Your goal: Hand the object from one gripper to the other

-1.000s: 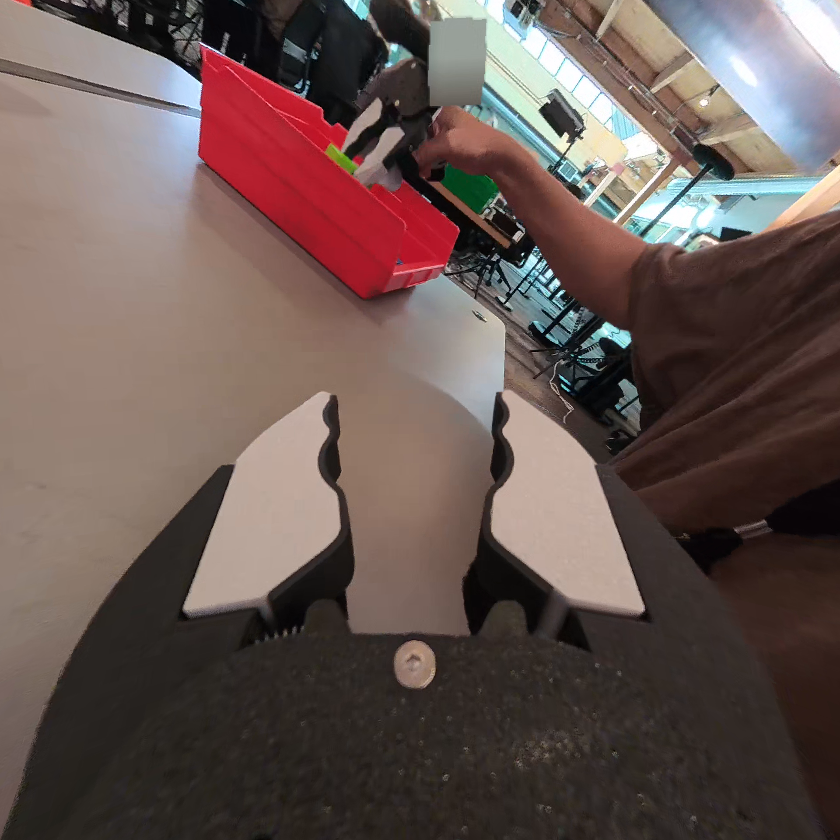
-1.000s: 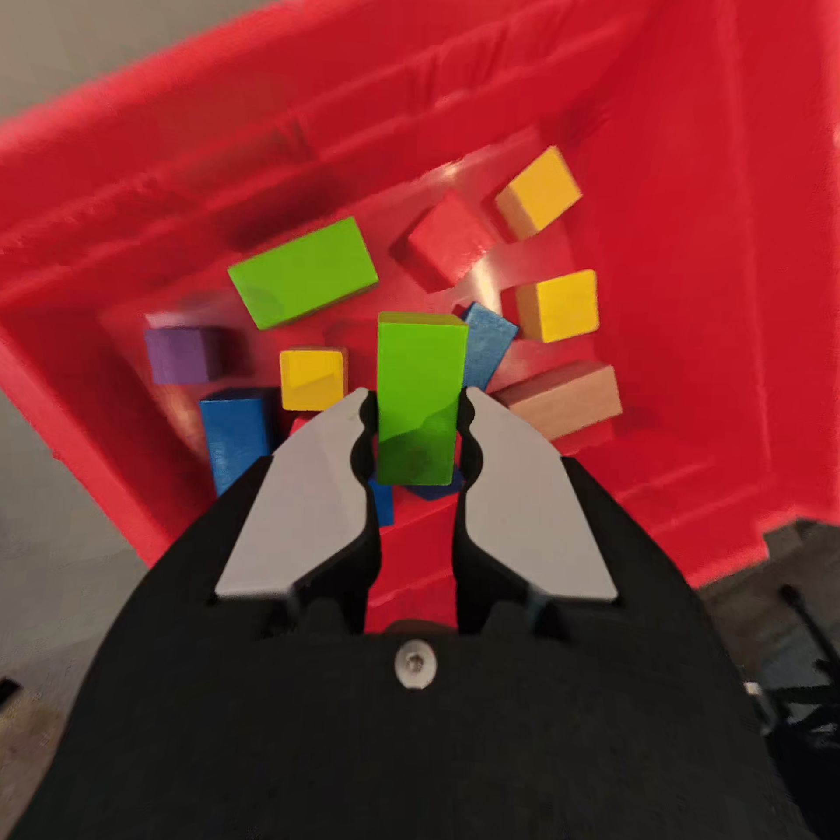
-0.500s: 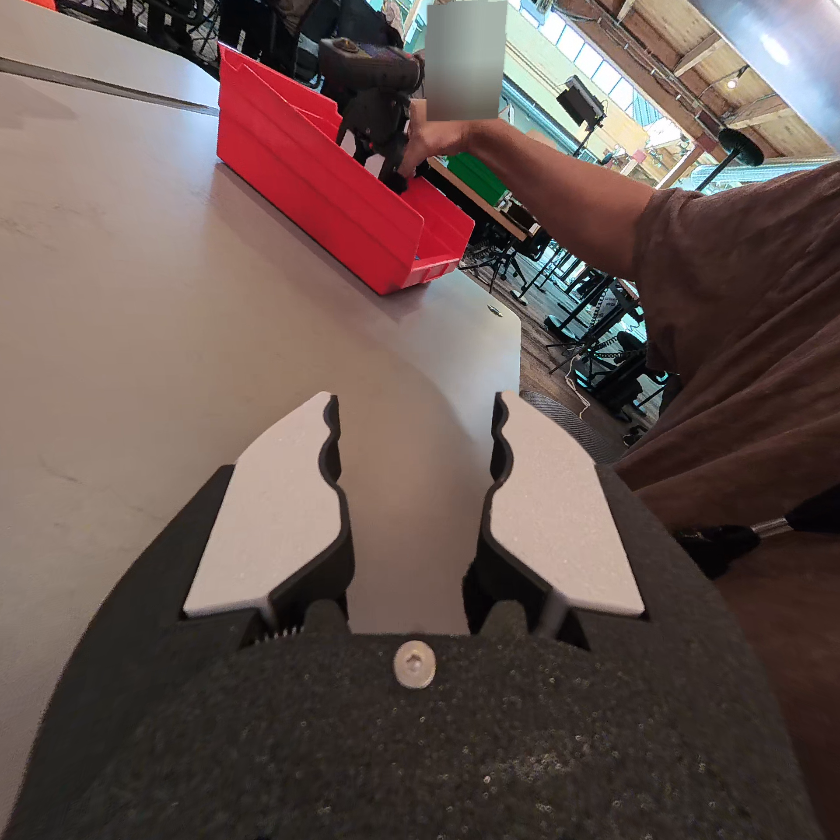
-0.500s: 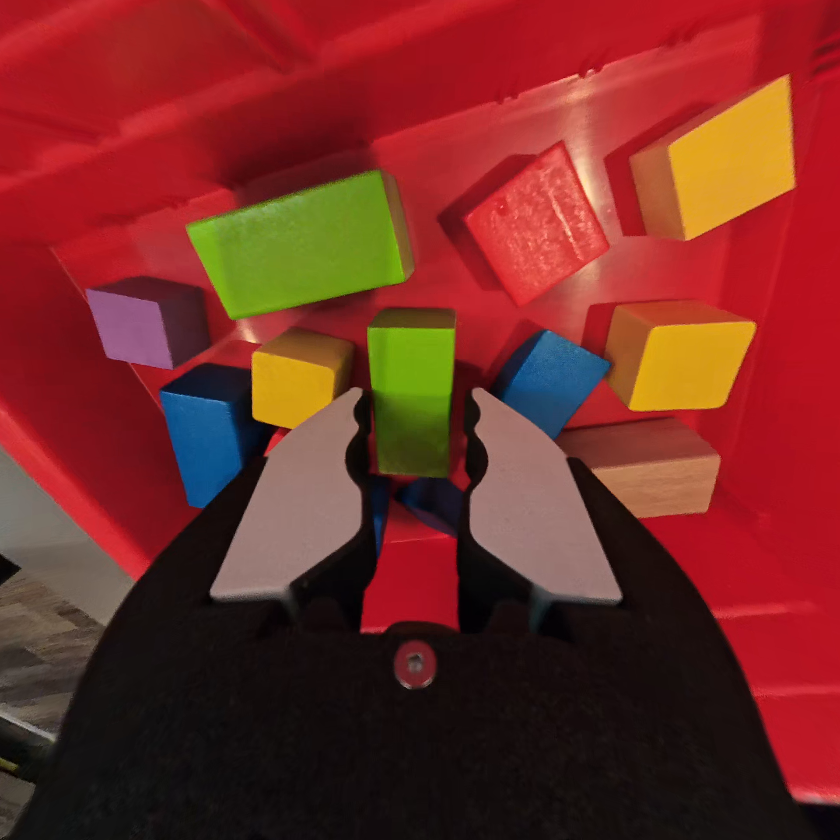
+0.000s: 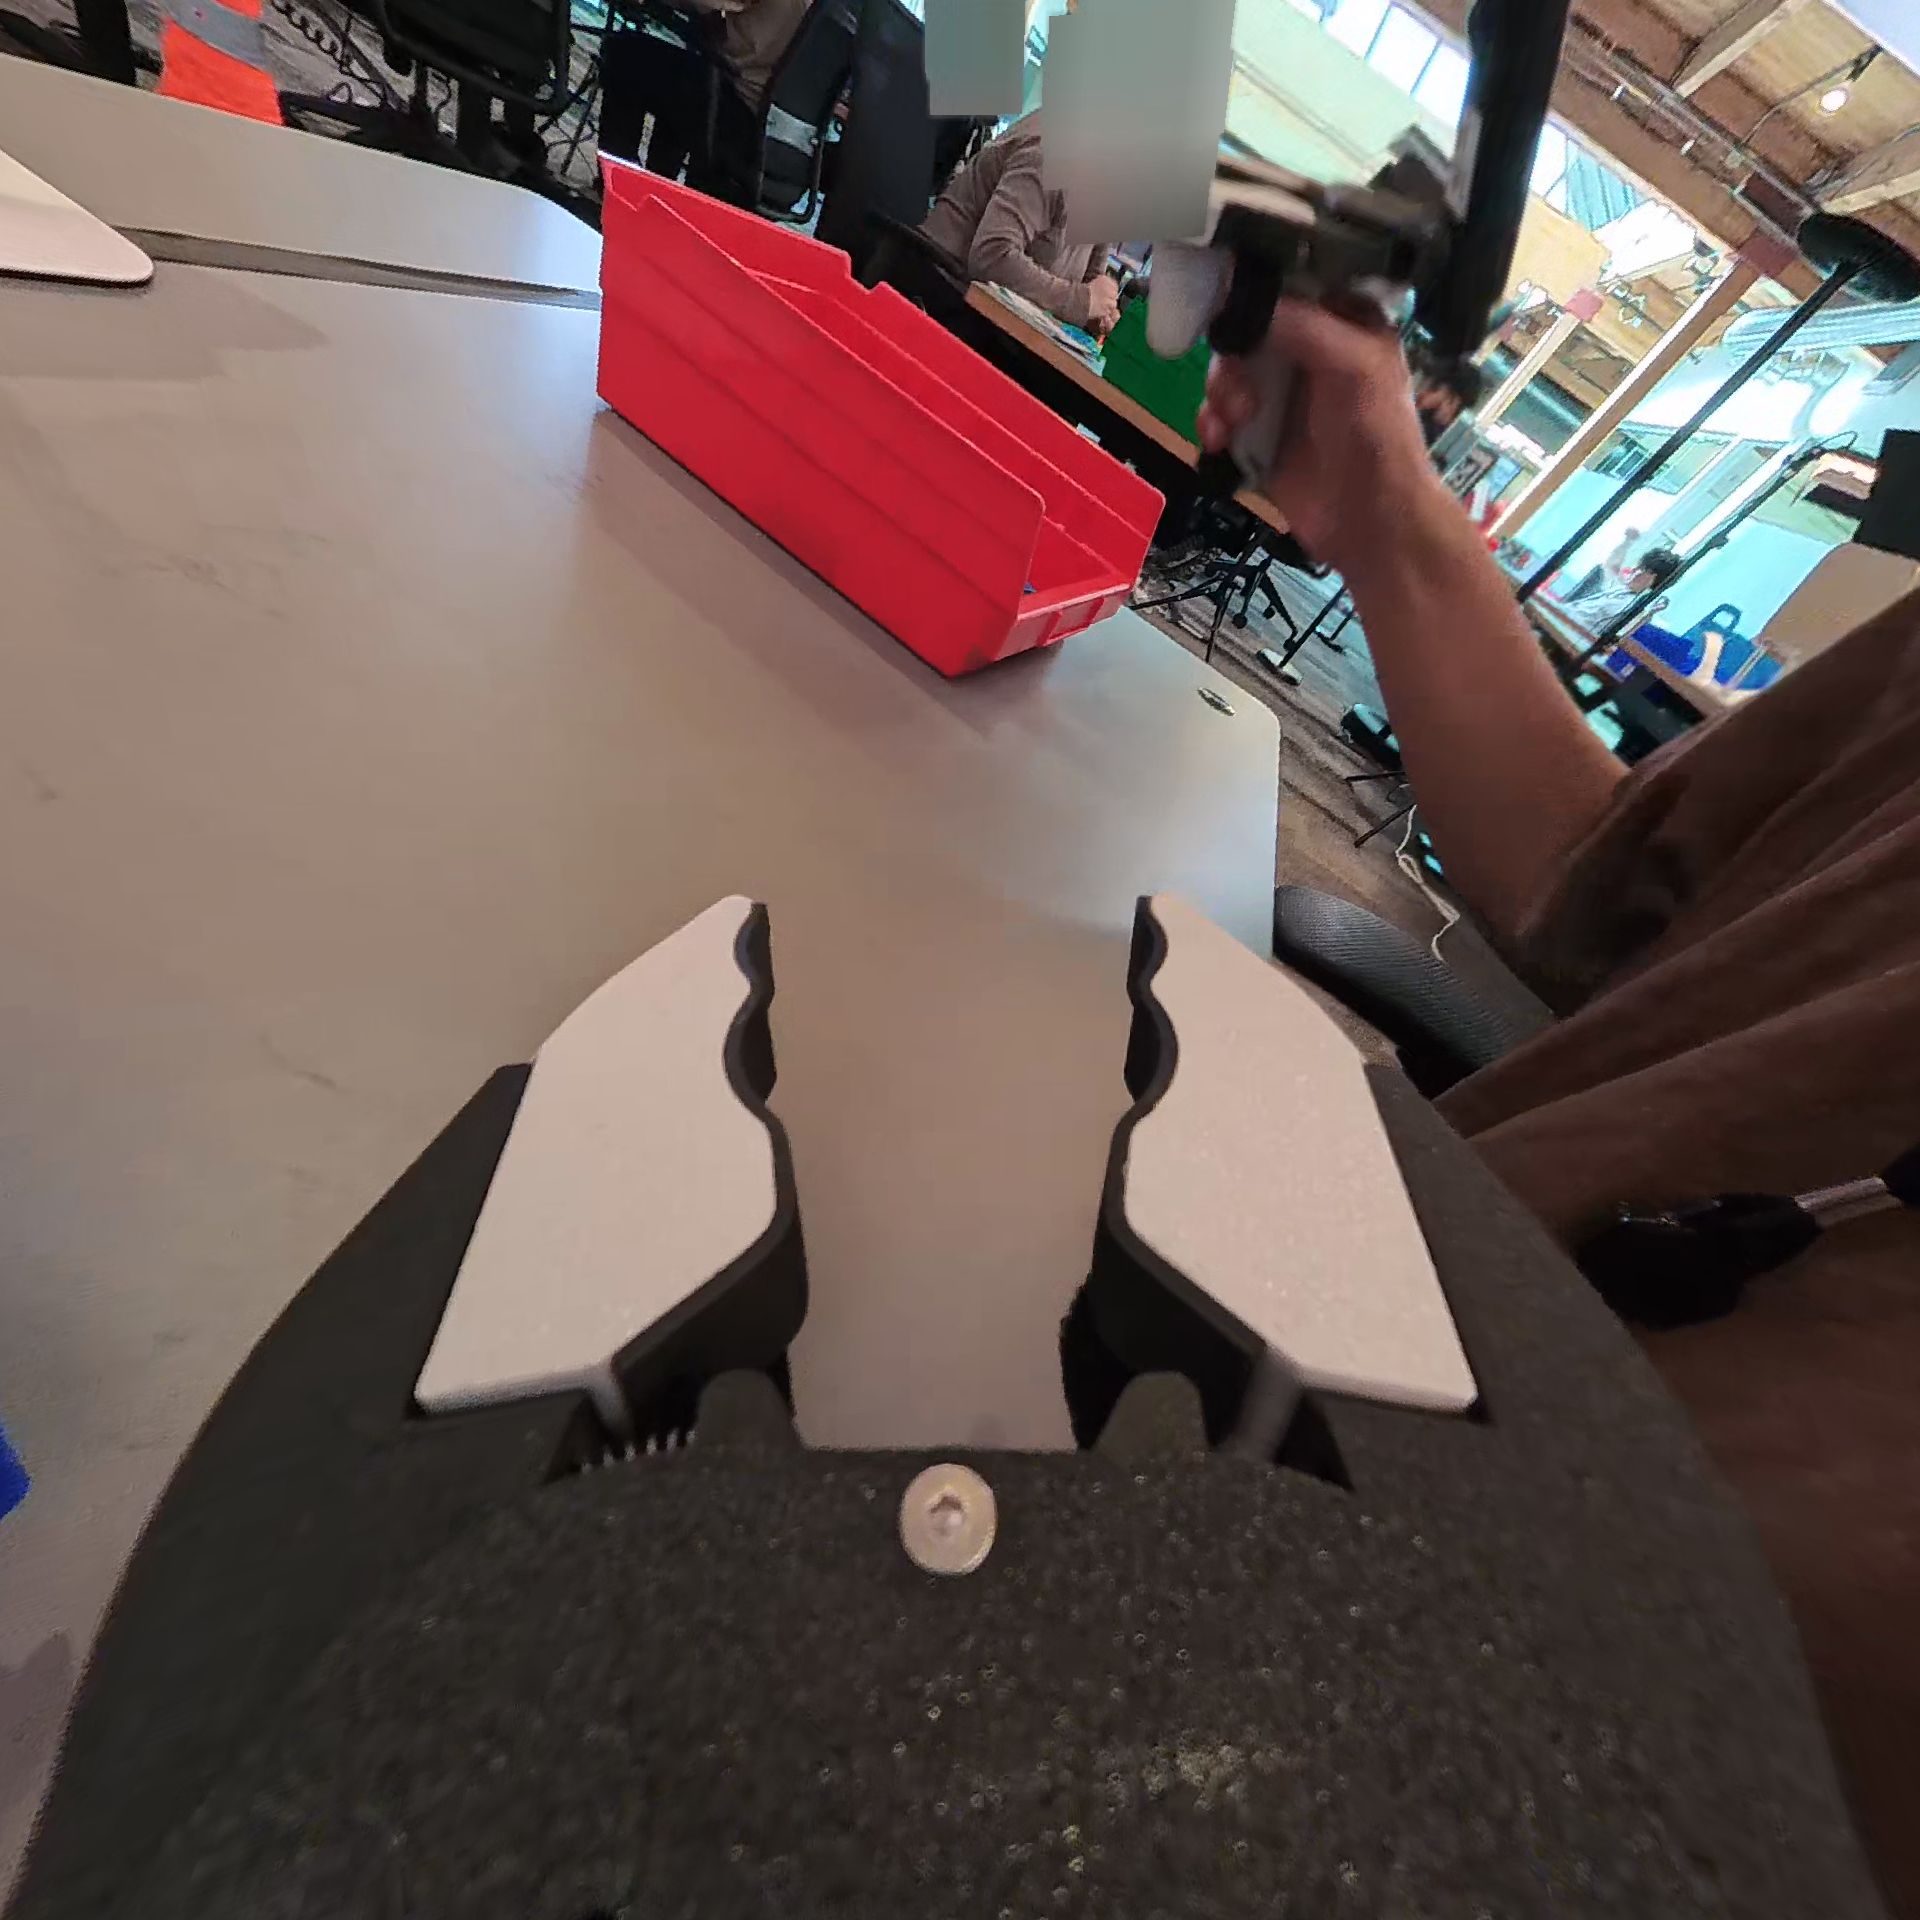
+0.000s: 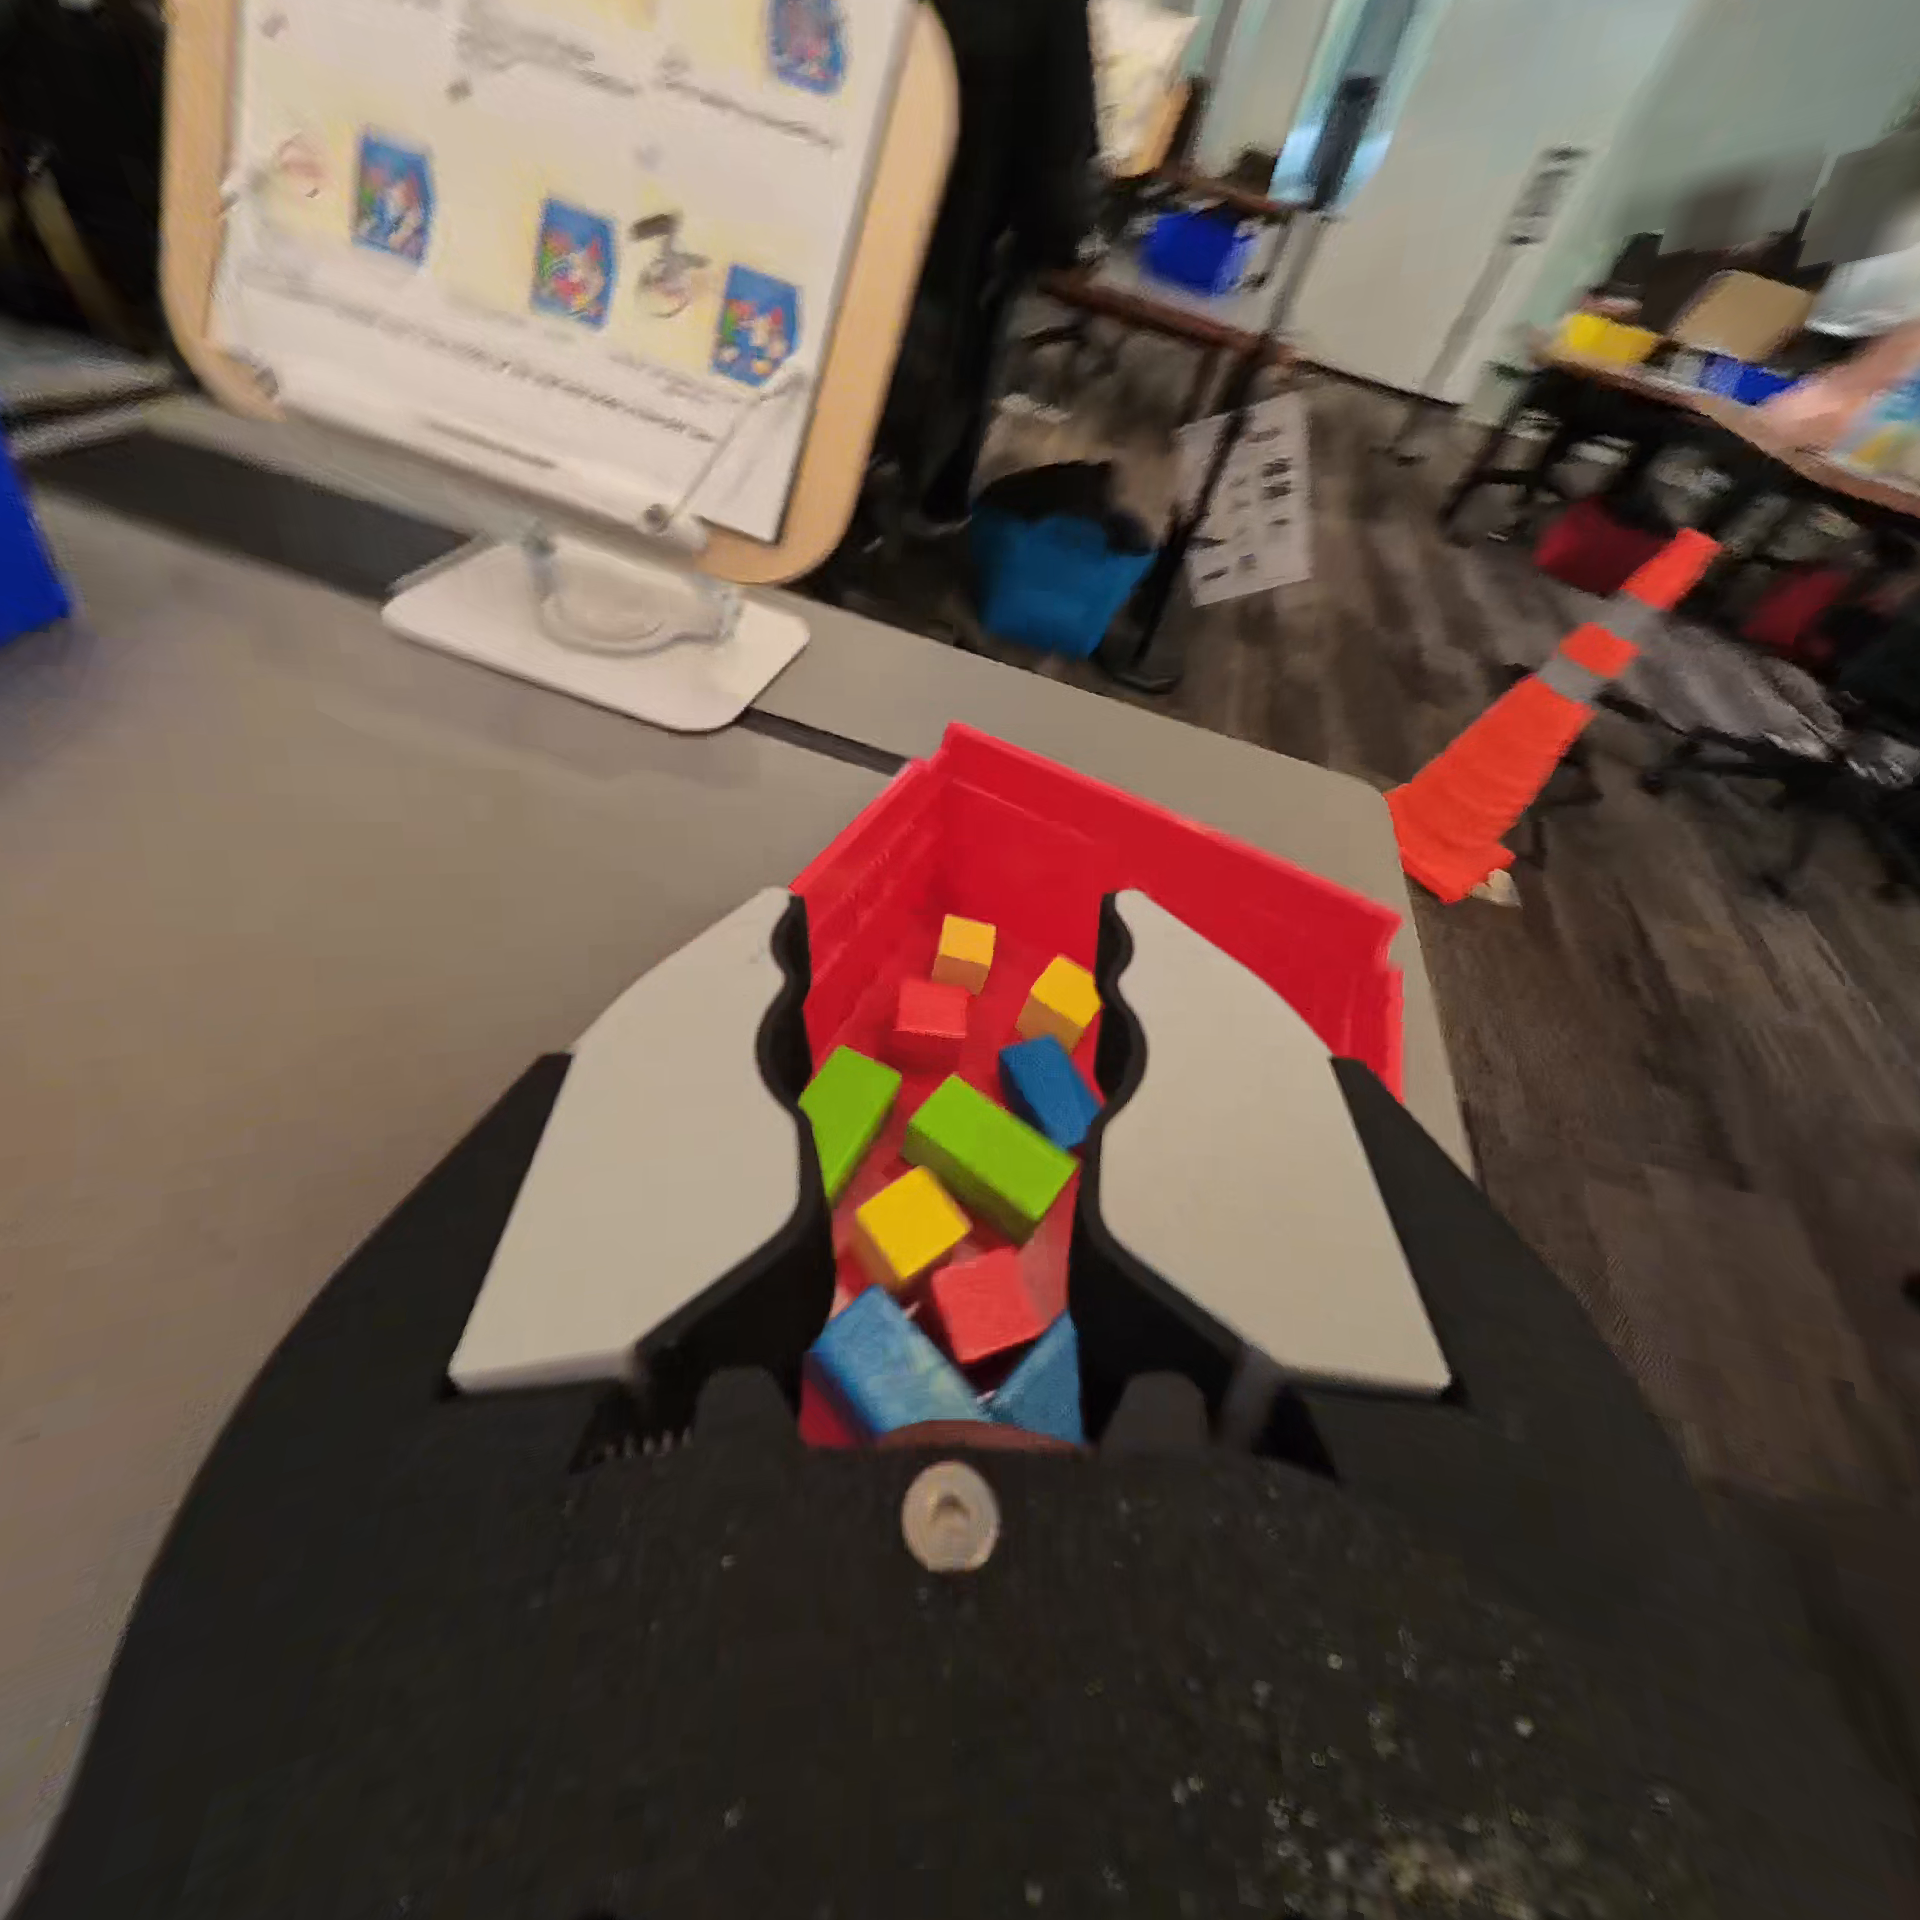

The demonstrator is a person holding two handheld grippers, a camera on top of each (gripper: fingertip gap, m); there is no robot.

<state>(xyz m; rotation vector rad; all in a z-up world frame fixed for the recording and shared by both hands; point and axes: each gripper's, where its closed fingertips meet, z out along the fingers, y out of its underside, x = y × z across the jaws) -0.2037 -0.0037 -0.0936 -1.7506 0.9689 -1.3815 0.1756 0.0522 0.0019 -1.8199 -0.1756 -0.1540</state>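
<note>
right gripper (image 6: pixel 951 914): your fingers are spread wide with nothing between them; a second ago they clamped a green block.
green block (image 6: pixel 987 1156): it now lies in the red bin (image 6: pixel 1247 914) among the other blocks.
left gripper (image 5: pixel 951 914): yours stays wide open and empty above the grey table (image 5: pixel 364 727).
change: your right gripper has lifted back from the bin.

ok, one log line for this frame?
left tongs: open, empty, over table | right tongs: open, empty, above red bin | blocks: all in bin | handover: not started
</note>
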